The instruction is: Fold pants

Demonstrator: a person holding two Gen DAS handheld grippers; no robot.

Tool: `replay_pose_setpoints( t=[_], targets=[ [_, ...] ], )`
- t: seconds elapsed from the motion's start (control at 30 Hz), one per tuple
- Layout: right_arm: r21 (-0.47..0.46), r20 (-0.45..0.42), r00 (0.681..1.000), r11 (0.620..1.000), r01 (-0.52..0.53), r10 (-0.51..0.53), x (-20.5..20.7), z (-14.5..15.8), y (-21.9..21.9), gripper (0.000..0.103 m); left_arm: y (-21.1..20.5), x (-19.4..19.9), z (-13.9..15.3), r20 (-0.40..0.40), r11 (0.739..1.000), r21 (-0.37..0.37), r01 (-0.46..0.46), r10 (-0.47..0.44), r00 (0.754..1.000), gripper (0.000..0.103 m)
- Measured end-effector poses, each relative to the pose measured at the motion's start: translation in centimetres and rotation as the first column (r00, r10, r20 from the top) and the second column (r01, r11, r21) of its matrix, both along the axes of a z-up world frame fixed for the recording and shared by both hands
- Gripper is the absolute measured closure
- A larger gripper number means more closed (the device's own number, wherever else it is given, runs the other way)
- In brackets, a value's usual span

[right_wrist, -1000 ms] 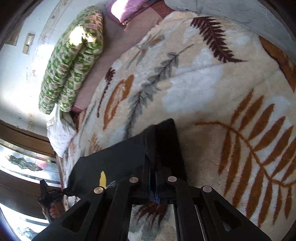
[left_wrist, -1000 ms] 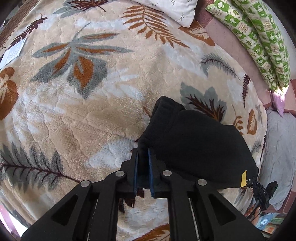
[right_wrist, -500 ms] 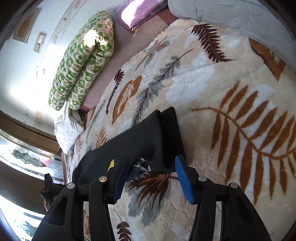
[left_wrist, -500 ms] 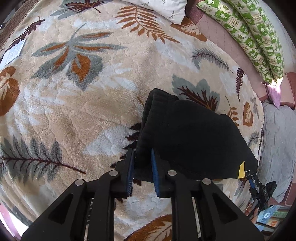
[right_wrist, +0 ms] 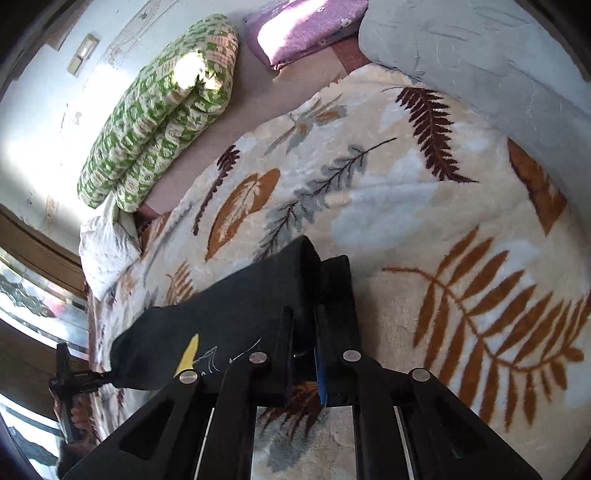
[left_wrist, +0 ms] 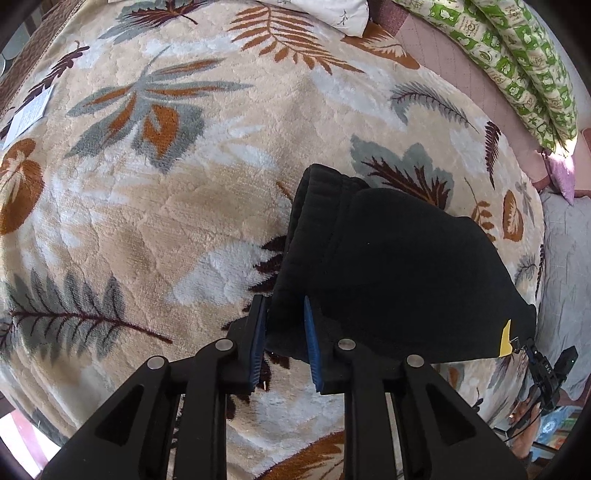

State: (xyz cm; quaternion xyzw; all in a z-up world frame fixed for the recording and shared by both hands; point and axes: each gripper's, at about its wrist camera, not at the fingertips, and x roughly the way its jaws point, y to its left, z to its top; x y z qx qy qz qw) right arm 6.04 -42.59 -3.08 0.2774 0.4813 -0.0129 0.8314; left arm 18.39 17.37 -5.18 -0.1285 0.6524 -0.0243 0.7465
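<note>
The black pants (left_wrist: 399,273) lie folded into a thick dark block on the leaf-patterned blanket (left_wrist: 177,221), and everything here is placed against that block. At its near corner the left gripper (left_wrist: 283,336) has its blue pads either side of the ribbed waistband edge, pinching the cloth between them. At the block's opposite end, seen from the right wrist camera, the right gripper (right_wrist: 303,354) is closing its jaws on the folded corner of the pants (right_wrist: 236,321), the fabric already squeezed between the pads. A small yellow tag (left_wrist: 505,338) sticks out at the block's far corner, beside the right gripper. Left of the pants, in the left wrist view, the blanket runs wide and bare as far as a white paper card (left_wrist: 31,110) well apart at the blanket's edge. Beyond the pants the blanket reaches a pinkish strip of mattress (right_wrist: 229,147), where a green-and-white patterned quilt roll (right_wrist: 162,107) lies along the wall, well away. A white pillow (right_wrist: 107,251) sits at the blanket's border past the block's long side, and a grey cover (right_wrist: 480,66) and purple cushion (right_wrist: 306,26) lie farther off.
</note>
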Motion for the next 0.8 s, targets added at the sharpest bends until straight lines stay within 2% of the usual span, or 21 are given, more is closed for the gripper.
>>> replay_pose_setpoints(
  t=[0.03,0.1,0.17,0.23,0.3,0.4,0.57,0.6,0.63,0.7,0.8],
  targets=[
    [-0.014,-0.034,0.999,1.0,-0.003,0.002,0.0,-0.7,0.0,0.086,0.0,0.0,0.0,0.002,1.0,0.001,0.003,-0.003,1.0,0.085],
    [0.006,-0.059,0.998,0.999,0.036,-0.036,-0.5,-1.7,-0.6,0.084,0.1,-0.1,0.1,-0.001,1.0,0.0,0.003,-0.003,1.0,0.083],
    [0.124,-0.02,0.994,0.986,0.112,-0.11,-1.9,-2.2,-1.9,0.079,0.3,0.0,0.0,-0.006,1.0,-0.004,-0.005,0.005,1.0,0.081],
    [0.185,-0.027,0.992,0.975,0.126,-0.124,-2.9,-2.8,-2.1,0.061,0.5,-0.1,-0.1,-0.008,1.0,-0.014,-0.011,0.011,1.0,0.081],
    [0.16,-0.043,0.993,0.98,0.118,-0.112,-3.4,-3.1,-1.5,0.061,0.6,-0.2,-0.1,-0.008,1.0,-0.019,-0.016,0.015,1.0,0.081],
    [0.16,-0.013,0.991,0.978,0.131,-0.131,-4.1,-3.6,-0.9,0.061,0.6,-0.4,0.0,-0.013,1.0,-0.017,-0.023,0.022,1.0,0.079],
    [0.064,0.013,0.999,0.997,0.038,-0.039,-1.9,-3.5,1.0,0.062,0.5,-0.6,-0.1,-0.023,0.999,-0.02,-0.027,0.026,0.999,0.079],
    [0.06,0.014,1.0,0.998,0.01,-0.011,-1.4,-3.5,1.5,0.07,0.5,-0.6,-0.1,-0.024,0.999,-0.02,-0.03,0.029,0.999,0.079],
    [0.074,0.001,1.0,0.997,-0.024,0.024,-1.0,-3.7,1.9,0.084,0.5,-0.7,0.0,-0.023,0.999,-0.02,-0.03,0.029,0.999,0.079],
    [0.072,-0.005,0.999,0.997,-0.034,0.034,-1.1,-3.2,2.1,0.086,0.3,-0.7,0.1,-0.021,1.0,-0.012,-0.022,0.022,1.0,0.079],
    [0.076,0.04,0.999,0.996,-0.037,0.034,-2.2,-1.2,0.9,0.086,0.0,-0.7,0.0,-0.021,1.0,0.004,-0.017,0.017,1.0,0.079]
  ],
)
